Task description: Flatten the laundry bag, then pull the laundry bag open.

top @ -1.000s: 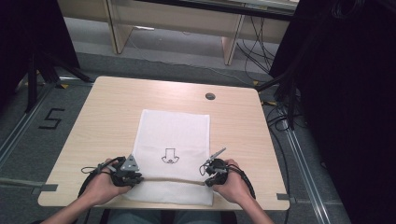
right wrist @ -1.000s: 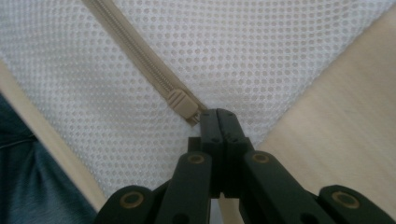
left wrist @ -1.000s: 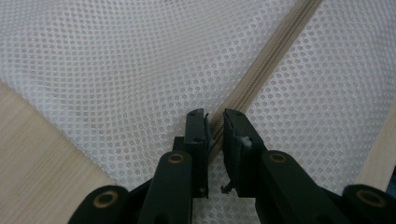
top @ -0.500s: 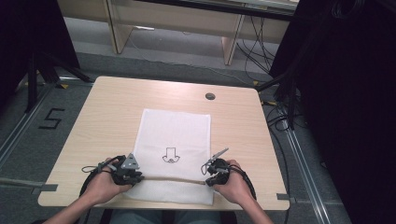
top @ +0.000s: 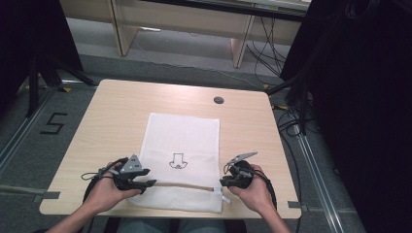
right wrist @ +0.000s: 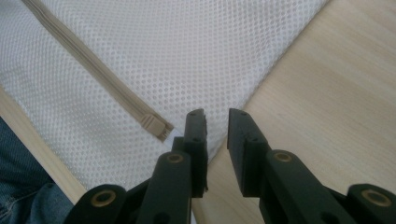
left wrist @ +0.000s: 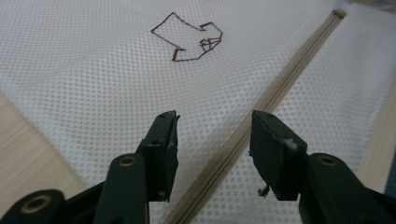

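- The left hand-held gripper [top: 145, 183] rests at the near left edge of the white mesh bag [top: 184, 141]. Its jaws have just been opening and stand well apart, the beige zipper [left wrist: 261, 112] running between them; the pads grip nothing.
- The mesh bag lies flat on the middle of the desk [top: 116, 107], a brown arrow drawing [top: 177, 160] at its centre and the zipper crossing it near the front edge.
- The right hand-held gripper [top: 224, 182] sits at the bag's near right corner, just beside the zipper's end [right wrist: 156, 126]. Its jaws have just been opening to a narrow gap; they seem to hold nothing, though the corner lies close beneath.
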### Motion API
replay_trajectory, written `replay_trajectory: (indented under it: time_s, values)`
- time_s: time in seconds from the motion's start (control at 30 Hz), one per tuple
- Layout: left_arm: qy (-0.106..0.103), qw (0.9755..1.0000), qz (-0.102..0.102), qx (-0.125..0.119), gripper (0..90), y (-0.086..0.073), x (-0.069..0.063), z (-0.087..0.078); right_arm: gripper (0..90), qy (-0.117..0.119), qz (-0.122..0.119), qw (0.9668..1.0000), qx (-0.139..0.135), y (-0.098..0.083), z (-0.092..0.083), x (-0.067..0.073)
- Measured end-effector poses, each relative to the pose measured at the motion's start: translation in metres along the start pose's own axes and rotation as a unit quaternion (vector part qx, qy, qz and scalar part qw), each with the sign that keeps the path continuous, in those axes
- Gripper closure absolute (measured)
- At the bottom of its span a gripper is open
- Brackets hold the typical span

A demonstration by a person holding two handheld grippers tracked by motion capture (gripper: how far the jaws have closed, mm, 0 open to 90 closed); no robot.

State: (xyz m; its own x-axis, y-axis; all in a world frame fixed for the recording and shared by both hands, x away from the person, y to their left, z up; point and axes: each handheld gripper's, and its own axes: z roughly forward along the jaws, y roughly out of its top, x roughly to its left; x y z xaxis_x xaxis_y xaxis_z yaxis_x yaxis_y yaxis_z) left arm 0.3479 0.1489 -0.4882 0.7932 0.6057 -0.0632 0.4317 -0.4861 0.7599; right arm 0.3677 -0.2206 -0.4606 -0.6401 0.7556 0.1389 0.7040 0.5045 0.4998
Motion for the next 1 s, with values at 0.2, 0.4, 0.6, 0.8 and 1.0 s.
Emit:
replay_trajectory:
  time_s: [0.2,0.4,0.6,0.8,1.0]
  values:
    - [-0.011,0.9996,-0.012,-0.021,40.0,0.002,-0.005,0.001,77.0,0.002,0.012,0.9999,-0.006,0.001,-0.004,0.002]
    - [-0.012,0.9996,-0.012,-0.023,41.4,0.006,-0.007,0.001,73.0,0.006,-0.002,1.0,0.003,-0.002,0.0,0.006]
    - [-0.023,0.9994,0.006,-0.026,45.8,0.012,-0.012,0.004,84.2,0.009,-0.011,0.9996,0.023,-0.006,0.004,0.008]
    - [-0.042,0.9987,-0.002,-0.031,47.6,0.019,-0.022,0.014,90.0,0.013,0.022,0.9991,0.035,-0.002,0.002,0.01]
    - [-0.057,0.9976,0.029,-0.028,51.1,0.031,-0.027,0.024,90.0,0.031,0.075,0.9954,0.05,0.001,0.006,0.011]
